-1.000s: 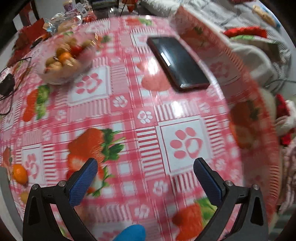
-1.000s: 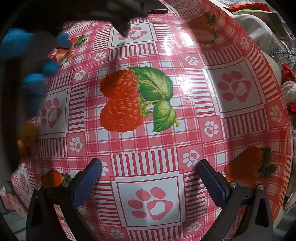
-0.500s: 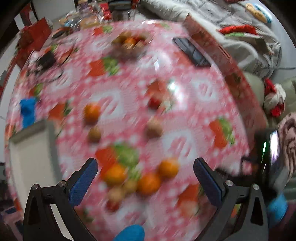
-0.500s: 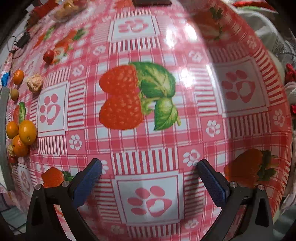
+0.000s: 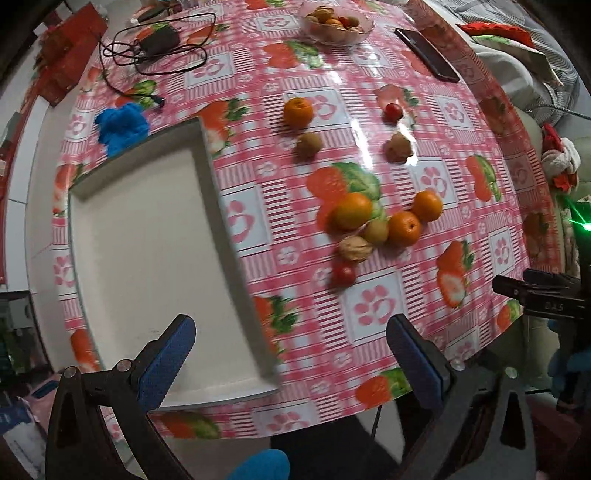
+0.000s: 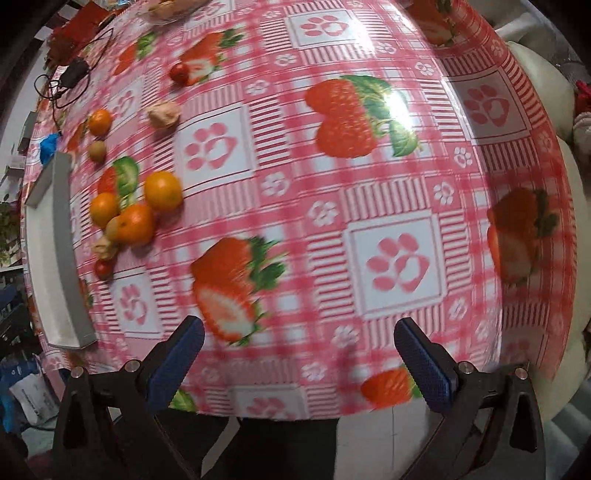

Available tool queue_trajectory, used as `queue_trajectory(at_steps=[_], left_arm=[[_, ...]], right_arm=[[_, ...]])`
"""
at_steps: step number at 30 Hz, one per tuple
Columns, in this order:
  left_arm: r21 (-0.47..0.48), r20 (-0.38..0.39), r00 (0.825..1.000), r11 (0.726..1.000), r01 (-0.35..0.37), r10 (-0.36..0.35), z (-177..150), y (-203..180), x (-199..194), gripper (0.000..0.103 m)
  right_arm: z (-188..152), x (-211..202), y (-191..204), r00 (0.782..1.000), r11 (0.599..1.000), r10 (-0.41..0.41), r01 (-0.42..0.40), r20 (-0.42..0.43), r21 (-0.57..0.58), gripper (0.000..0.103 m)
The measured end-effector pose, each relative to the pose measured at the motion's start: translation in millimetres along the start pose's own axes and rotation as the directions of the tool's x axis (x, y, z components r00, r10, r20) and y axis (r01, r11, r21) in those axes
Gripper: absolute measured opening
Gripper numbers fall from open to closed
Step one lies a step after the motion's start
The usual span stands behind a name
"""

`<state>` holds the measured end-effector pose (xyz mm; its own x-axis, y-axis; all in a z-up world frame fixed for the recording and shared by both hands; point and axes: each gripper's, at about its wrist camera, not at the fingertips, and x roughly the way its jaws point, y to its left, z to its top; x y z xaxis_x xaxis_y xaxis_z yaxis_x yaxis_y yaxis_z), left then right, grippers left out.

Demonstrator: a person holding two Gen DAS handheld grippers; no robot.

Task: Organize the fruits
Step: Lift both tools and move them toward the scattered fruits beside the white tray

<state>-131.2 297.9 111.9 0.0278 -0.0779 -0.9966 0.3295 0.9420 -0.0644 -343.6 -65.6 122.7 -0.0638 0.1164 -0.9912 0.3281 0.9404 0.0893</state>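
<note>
Loose fruit lies on the pink checked tablecloth. A cluster holds three oranges point(image 5: 352, 211), a small green-yellow fruit point(image 5: 376, 231), a walnut point(image 5: 355, 249) and a cherry tomato point(image 5: 344, 274); the cluster also shows in the right wrist view point(image 6: 136, 223). Farther back lie another orange point(image 5: 298, 112), a kiwi point(image 5: 308, 144), a walnut point(image 5: 399, 146) and a tomato point(image 5: 392, 110). A white tray point(image 5: 140, 254) sits left of the fruit. My left gripper point(image 5: 291, 347) is open and empty above the tray's near corner. My right gripper point(image 6: 299, 350) is open and empty over the table's near edge.
A glass bowl of nuts and fruit point(image 5: 336, 24) and a black phone point(image 5: 426, 53) lie at the far side. A black charger with cable point(image 5: 159, 40) and a blue cloth point(image 5: 122, 125) lie far left. The table edge runs just before both grippers.
Both grippers have pulled back from the table and higher. The left view has swung from the far bowl and phone to take in the tray and loose fruit.
</note>
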Motion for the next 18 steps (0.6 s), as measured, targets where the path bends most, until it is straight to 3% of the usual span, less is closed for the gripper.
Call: queue_trajectory(at_steps=[5,10,15,18], left_arm=[[0.022,-0.013,1.0,1.0,0.013,-0.012,-5.1,2.1,-2.8,0.103],[0.045,-0.036,0.999,0.999,0.03,-0.028,-1.7,-21.8,7.9,0.103],[0.058,-0.086,0.993,0.995,0.084,-0.079,4.2,-48.6,39.5,0.103],[0.032,-0.108,0.991,0.996,0.079,-0.076,7.1,-53.9,63.7,0.103]], right_arm=[[-19.8,-13.3,29.8,0.999,1.0,0.016,-0.016,-0.032,0.015,0.103],[-8.6,3.6,57.0,0.999,0.998,0.004,-0.008,-0.051,-0.061,0.103],[9.4,7.1,50.1,0.998,0.992,0.001,-0.009,-0.059,-0.13,0.103],[14.4,11.3,38.8,0.996,0.991,-0.014,0.003,-0.086,-0.134,0.103]])
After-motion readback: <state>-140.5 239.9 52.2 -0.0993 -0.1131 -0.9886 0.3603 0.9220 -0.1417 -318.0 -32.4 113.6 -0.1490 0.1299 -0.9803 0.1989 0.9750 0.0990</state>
